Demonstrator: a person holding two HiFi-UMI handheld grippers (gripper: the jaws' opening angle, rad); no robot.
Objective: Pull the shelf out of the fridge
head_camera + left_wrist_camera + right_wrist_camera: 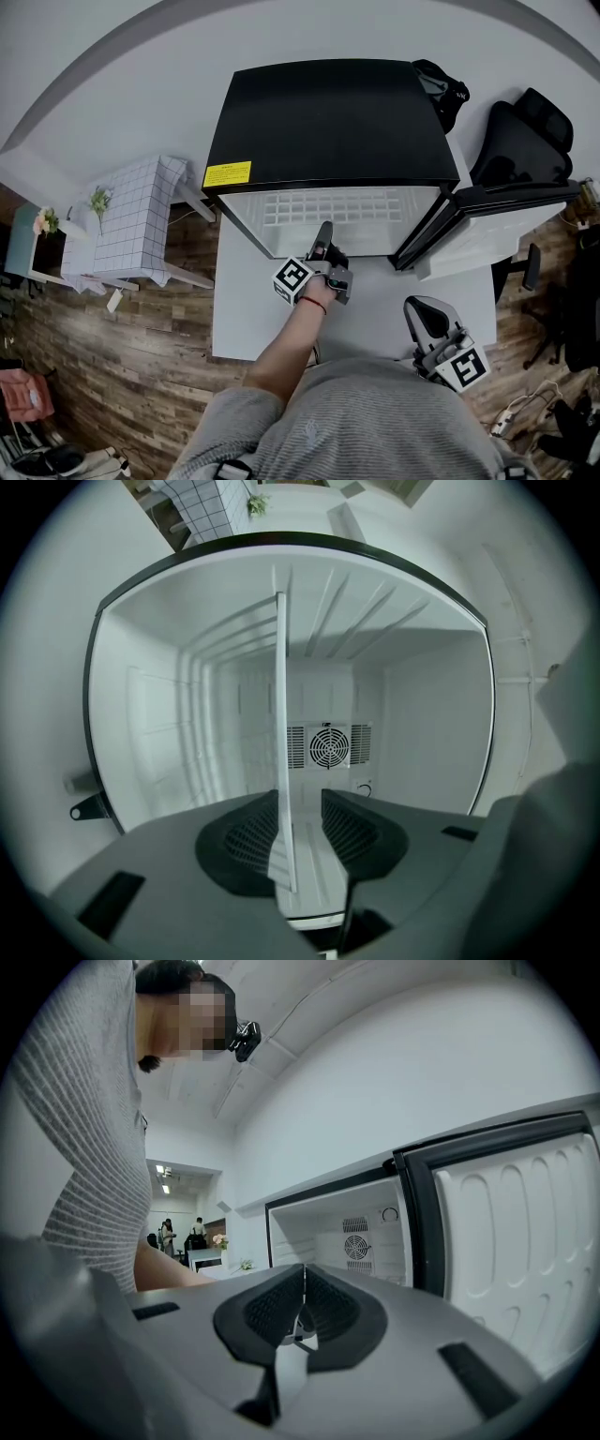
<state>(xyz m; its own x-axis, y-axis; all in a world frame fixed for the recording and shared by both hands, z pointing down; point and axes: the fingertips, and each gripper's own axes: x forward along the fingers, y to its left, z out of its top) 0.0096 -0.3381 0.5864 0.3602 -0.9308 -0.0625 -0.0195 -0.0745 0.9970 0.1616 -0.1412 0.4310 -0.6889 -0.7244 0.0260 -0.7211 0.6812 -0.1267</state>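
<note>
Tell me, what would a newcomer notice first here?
The black-topped fridge stands open in the middle, its door swung right. The left gripper is at its mouth, fingers apart astride the white shelf. The right gripper hangs shut, lower right.

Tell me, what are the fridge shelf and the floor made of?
The shelf looks like white coated wire or white plastic. It shows as a pale grid of small squares, and it is very thin when seen edge-on. The floor looks like wood planks or wood-look laminate, with brown boards, streaky grain and a dull finish.
</note>
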